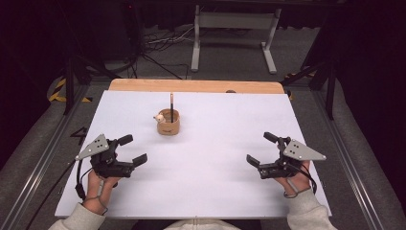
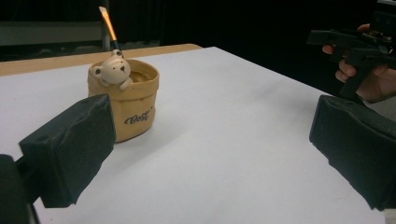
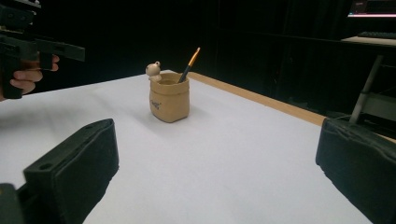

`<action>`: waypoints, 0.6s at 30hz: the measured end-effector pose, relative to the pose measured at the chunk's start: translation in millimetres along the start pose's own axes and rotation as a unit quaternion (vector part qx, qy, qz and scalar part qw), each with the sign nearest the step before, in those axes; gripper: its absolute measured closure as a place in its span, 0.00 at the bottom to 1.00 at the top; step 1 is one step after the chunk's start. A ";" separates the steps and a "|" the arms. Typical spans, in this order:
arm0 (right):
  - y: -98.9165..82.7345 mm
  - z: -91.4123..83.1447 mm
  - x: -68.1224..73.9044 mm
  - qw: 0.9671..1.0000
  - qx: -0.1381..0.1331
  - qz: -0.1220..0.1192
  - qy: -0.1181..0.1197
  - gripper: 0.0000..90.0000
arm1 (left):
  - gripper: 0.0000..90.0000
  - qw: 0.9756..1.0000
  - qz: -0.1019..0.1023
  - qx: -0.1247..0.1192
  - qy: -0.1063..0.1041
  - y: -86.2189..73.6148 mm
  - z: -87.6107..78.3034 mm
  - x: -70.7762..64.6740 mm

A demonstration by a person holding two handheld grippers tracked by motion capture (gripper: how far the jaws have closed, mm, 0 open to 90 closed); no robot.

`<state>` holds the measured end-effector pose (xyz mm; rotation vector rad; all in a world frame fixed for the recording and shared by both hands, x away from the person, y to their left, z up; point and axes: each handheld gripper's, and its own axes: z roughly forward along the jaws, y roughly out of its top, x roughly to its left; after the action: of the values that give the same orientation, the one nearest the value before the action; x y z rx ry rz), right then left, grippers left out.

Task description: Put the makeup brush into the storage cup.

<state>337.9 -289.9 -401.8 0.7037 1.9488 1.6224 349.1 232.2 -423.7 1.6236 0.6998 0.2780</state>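
A small tan pot (image 1: 168,123) with a bear figure on its rim stands upright on the white table (image 1: 210,191), toward the far middle. A thin brush (image 1: 171,106) with an orange tip stands in it. The left gripper view has the pot (image 2: 126,105) and brush (image 2: 108,25) close ahead; the right gripper view has the pot (image 3: 169,96) and brush (image 3: 190,61) farther off. My left gripper (image 1: 132,149) rests at the near left, open and empty. My right gripper (image 1: 261,148) rests at the near right, open and empty. Both point inward toward the pot.
A wooden strip (image 1: 195,86) runs along the table's far edge. Beyond it stand a white metal frame (image 1: 234,33) and cables on the dark floor. Metal rails flank the table on both sides.
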 end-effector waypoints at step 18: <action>-21.9 -2.8 0.1 1.000 0.011 0.011 -0.007 0.00 | 0.01 1.000 -0.004 -0.004 0.011 -23.6 -1.5 5.7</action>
<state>334.4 -295.3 -422.9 0.7467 1.9587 1.6067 346.1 237.6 -447.3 1.6116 0.7199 0.2935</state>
